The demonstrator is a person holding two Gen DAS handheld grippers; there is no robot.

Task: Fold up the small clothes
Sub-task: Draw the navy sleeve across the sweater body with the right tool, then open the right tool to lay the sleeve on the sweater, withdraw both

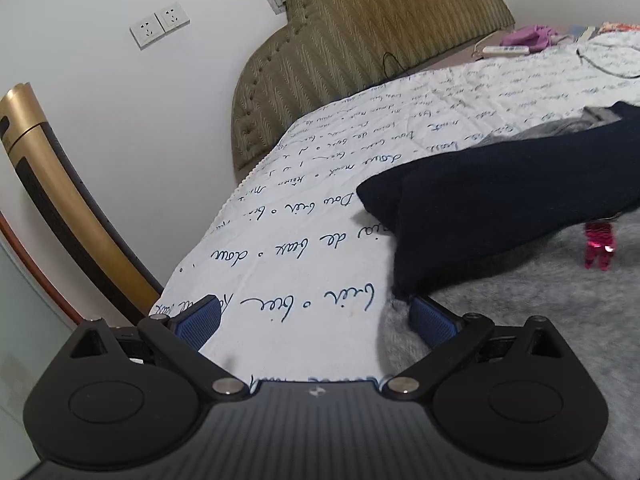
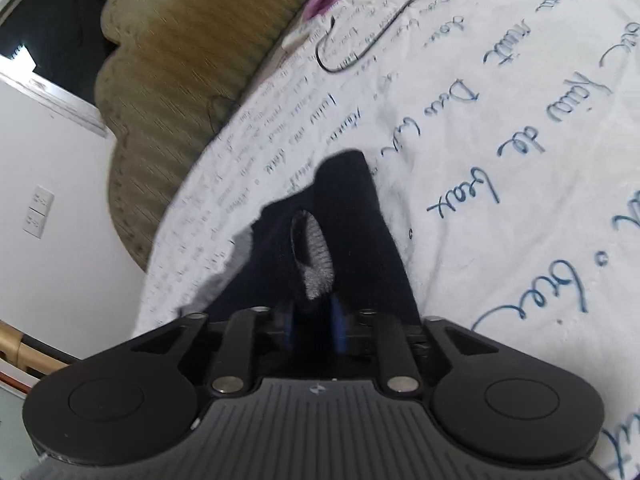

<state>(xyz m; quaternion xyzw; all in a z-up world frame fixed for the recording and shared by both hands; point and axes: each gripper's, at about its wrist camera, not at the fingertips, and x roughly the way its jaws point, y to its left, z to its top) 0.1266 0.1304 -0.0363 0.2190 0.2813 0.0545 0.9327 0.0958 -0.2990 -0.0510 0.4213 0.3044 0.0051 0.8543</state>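
Observation:
A small dark navy garment [image 1: 512, 196] with a grey fleecy lining [image 1: 532, 304] lies on the bed at the right of the left wrist view. A pink sequin patch [image 1: 599, 249] shows on the grey side. My left gripper [image 1: 316, 320] is open and empty, low over the sheet, its right fingertip [image 1: 434, 318] touching the garment's near corner. In the right wrist view my right gripper [image 2: 314, 322] is shut on a fold of the navy garment [image 2: 352, 216], lifting it above the sheet, with grey lining [image 2: 316, 256] showing.
The bed has a white sheet with blue script [image 1: 304, 248] and a tan padded headboard [image 1: 360, 52]. A black cable [image 2: 384, 28], a purple cloth [image 1: 528, 36] and a white remote [image 1: 506, 50] lie near the headboard. A white wall with sockets [image 1: 160, 24] and a gold post [image 1: 52, 184] stand left.

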